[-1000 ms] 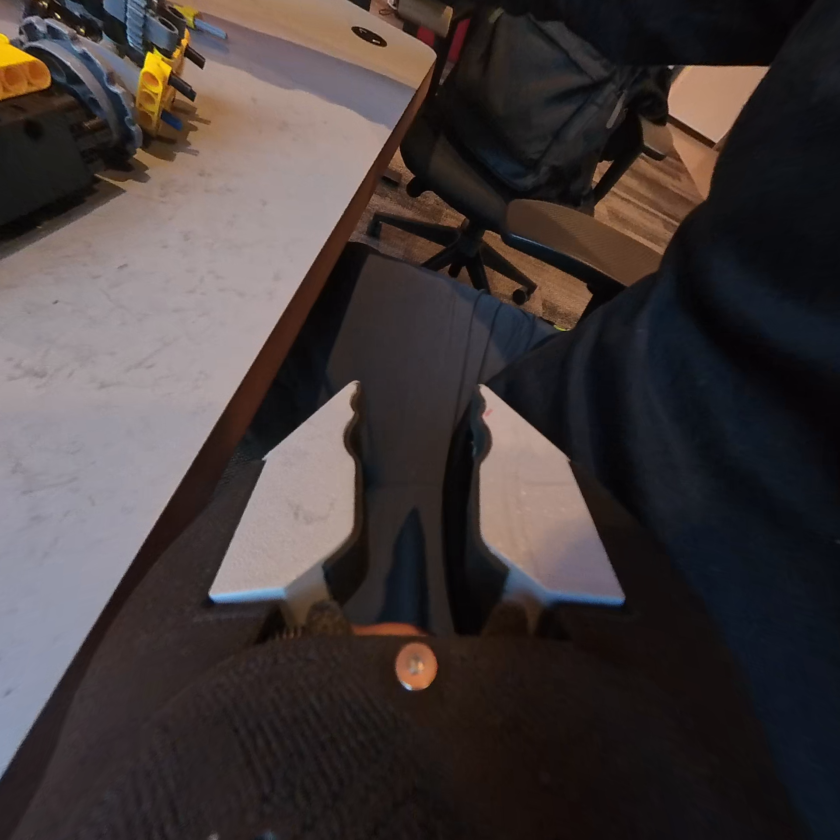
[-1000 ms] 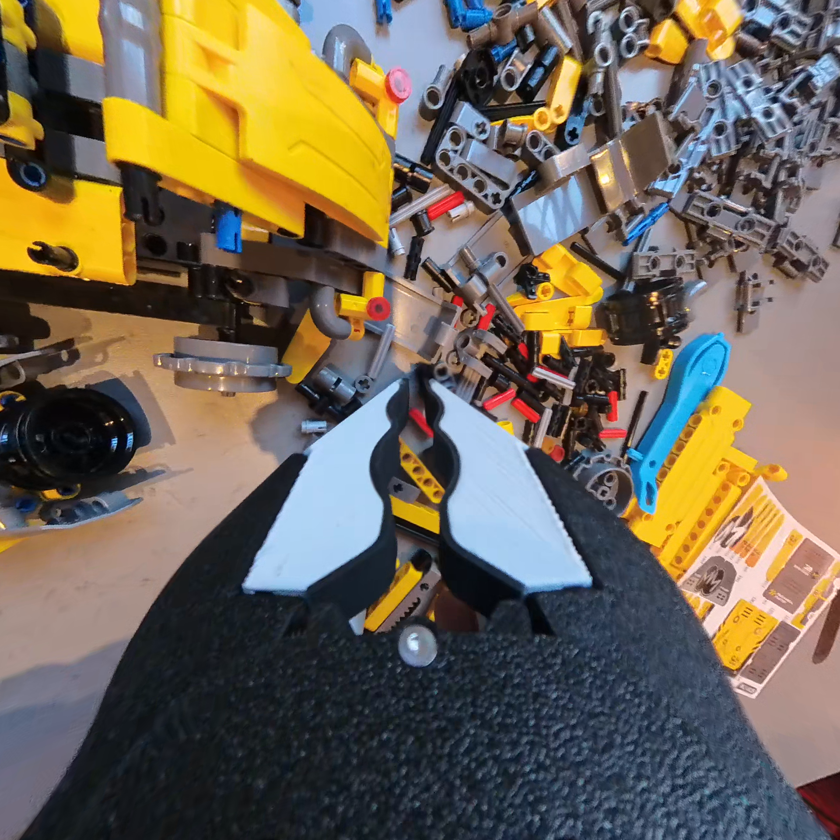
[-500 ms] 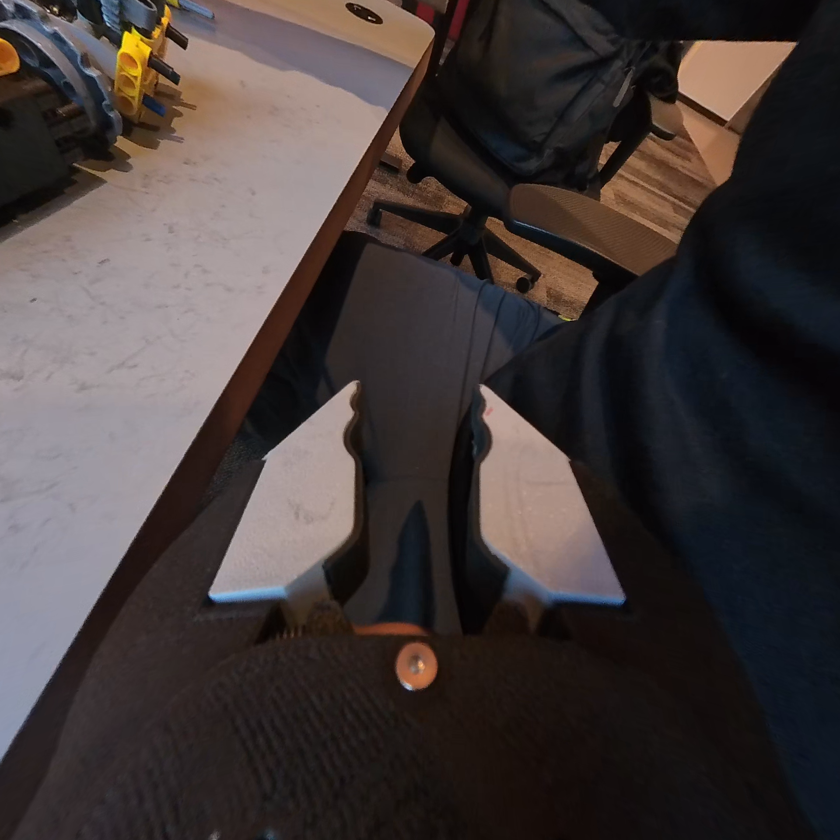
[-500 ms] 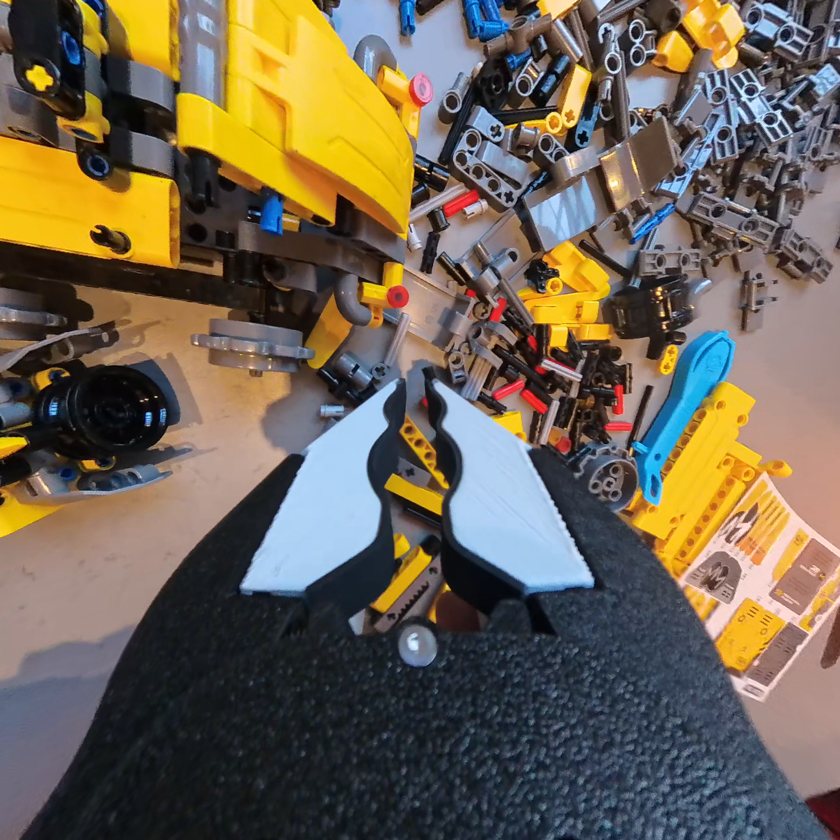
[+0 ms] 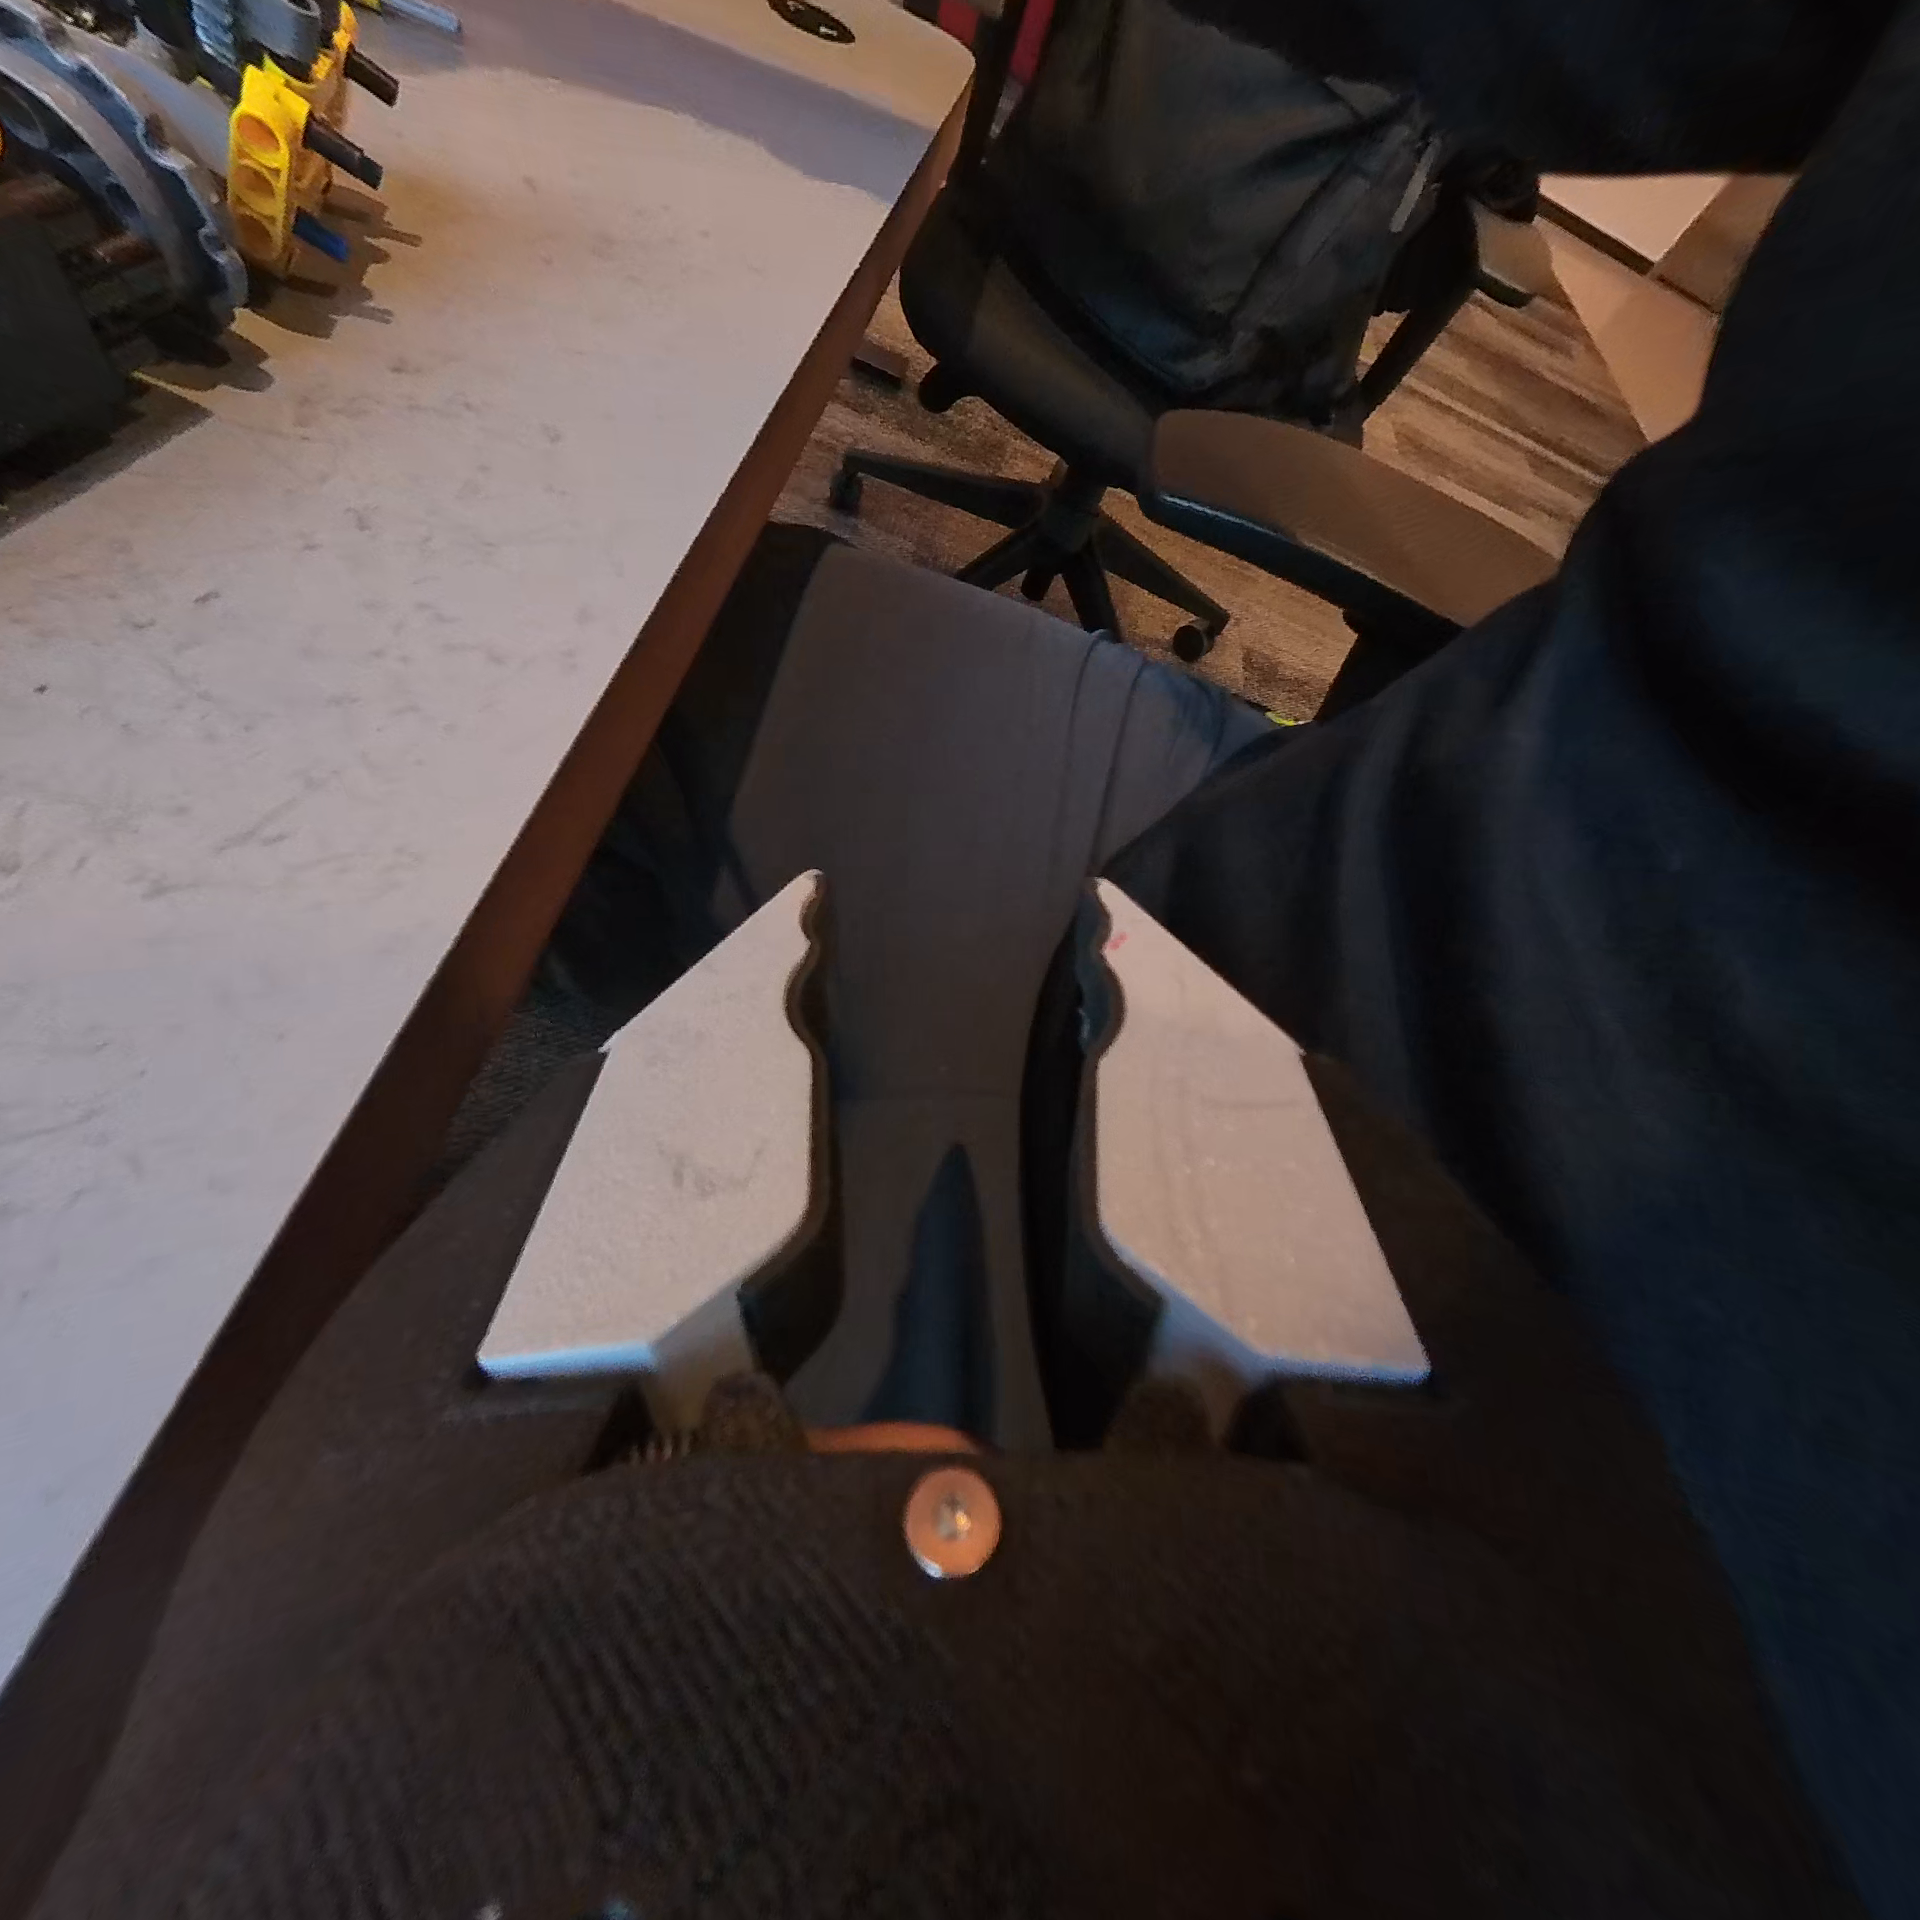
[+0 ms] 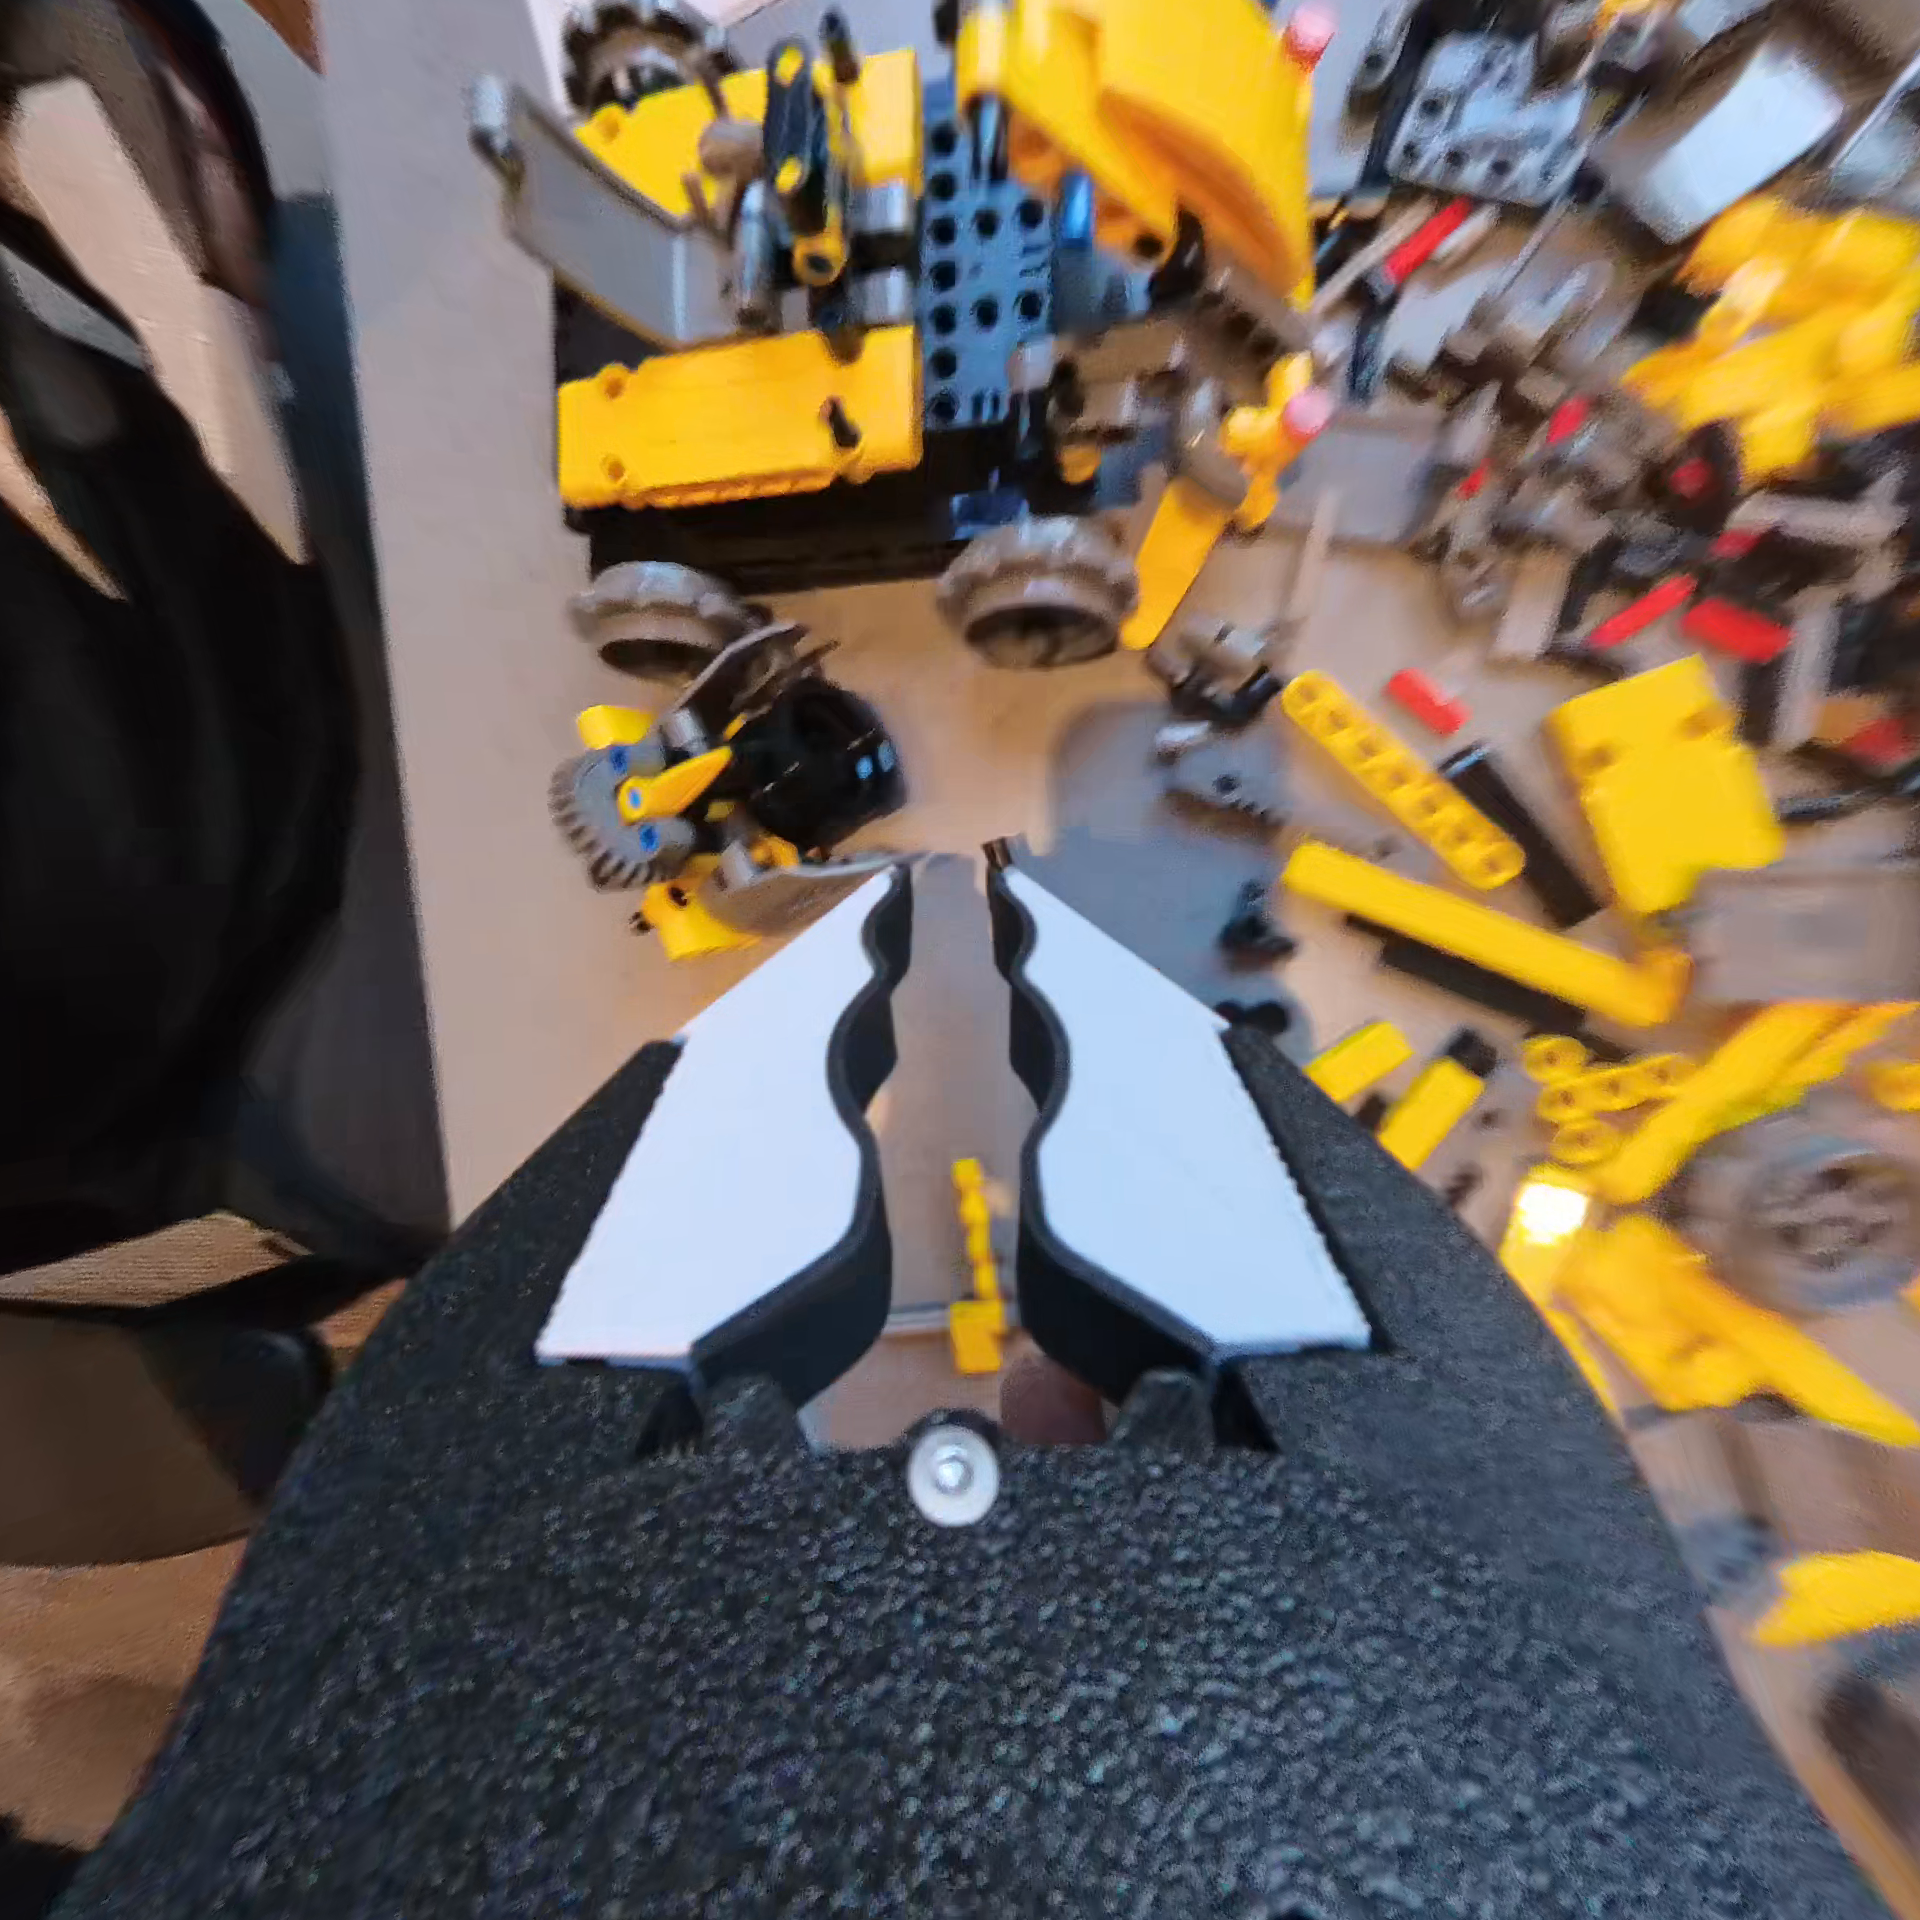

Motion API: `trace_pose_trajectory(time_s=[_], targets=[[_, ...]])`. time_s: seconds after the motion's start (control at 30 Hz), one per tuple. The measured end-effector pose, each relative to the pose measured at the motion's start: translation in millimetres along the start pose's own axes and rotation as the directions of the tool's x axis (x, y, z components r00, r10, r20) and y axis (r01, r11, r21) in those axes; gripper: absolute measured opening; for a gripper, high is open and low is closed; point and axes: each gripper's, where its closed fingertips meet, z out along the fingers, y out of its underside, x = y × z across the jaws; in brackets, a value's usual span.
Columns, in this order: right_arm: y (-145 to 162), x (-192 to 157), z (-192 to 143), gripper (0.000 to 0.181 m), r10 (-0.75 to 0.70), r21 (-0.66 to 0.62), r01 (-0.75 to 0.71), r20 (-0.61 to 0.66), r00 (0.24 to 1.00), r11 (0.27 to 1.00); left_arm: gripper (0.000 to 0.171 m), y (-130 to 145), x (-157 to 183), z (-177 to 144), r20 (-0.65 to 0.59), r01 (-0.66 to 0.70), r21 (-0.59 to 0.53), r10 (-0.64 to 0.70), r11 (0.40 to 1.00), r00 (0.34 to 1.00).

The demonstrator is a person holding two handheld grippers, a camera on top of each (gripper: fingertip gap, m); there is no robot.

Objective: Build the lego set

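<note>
My right gripper [image 6: 948, 871] hangs over bare table just right of a small black and yellow sub-assembly with a grey gear [image 6: 727, 790]. Its jaws stand a narrow gap apart, with only table showing between them. A yellow and black brick-built vehicle [image 6: 831, 416] lies beyond it. Loose yellow beams [image 6: 1392, 779] and a pile of grey, red and yellow pieces [image 6: 1610, 468] lie to the right. This view is motion-blurred. My left gripper [image 5: 953, 894] is open and empty, off the table's edge, above a person's grey trouser leg [image 5: 935, 727].
The pale table [image 5: 312, 727] runs along the left, with part of the vehicle [image 5: 104, 208] at its far end. An office chair carrying a black backpack [image 5: 1195, 208] stands on the floor beyond. A dark sleeve [image 5: 1610, 935] fills the right. Dark clothing [image 6: 156, 831] is at the left. My right fingertips sit around 25 cm from my left ones.
My right gripper has swung off the parts pile toward the table's edge, its view turning, and its jaws stand slightly wider. My left gripper has hardly moved.
</note>
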Motion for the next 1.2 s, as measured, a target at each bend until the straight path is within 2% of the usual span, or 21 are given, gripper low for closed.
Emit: trace_pose_trajectory(time_s=[0.1,0.13,0.37,0.47,0.63,0.73,1.0,1.2], targets=[[28,-8,10,0.020,0.091,-0.009,-0.090,0.040,0.995,0.996,0.046,1,2,2,-0.003,-0.008,-0.008,0.008,1.000,1.000],[35,-8,12,0.016,0.123,-0.012,-0.122,0.047,0.991,0.992,0.046,1,3,3,-0.003,-0.010,-0.012,0.010,1.000,1.000],[38,1,2,0.027,0.248,0.105,-0.250,0.029,0.968,0.963,0.046,6,1,7,0.016,-0.034,-0.042,0.035,0.999,0.999],[37,4,-2,0.027,0.206,0.131,-0.199,-0.044,0.978,0.971,0.046,7,0,7,0.017,-0.031,-0.047,0.032,0.998,0.999],[7,27,-9,0.027,0.168,0.224,-0.112,-0.250,0.954,0.968,0.046,8,3,9,0.007,-0.037,-0.055,0.038,0.998,0.999],[0,37,-1,0.020,0.059,0.153,-0.007,-0.340,0.938,0.988,0.046,9,3,9,0.010,-0.046,-0.062,0.046,0.997,0.999],[1,52,22,0.024,0.044,0.060,-0.029,-0.277,0.960,0.998,0.046,8,0,5,0.015,-0.035,-0.047,0.035,0.998,0.999],[3,37,22,0.019,-0.007,0.027,0.014,-0.239,0.971,1.000,0.046,7,3,5,0.000,-0.033,-0.046,0.033,0.998,0.999]])
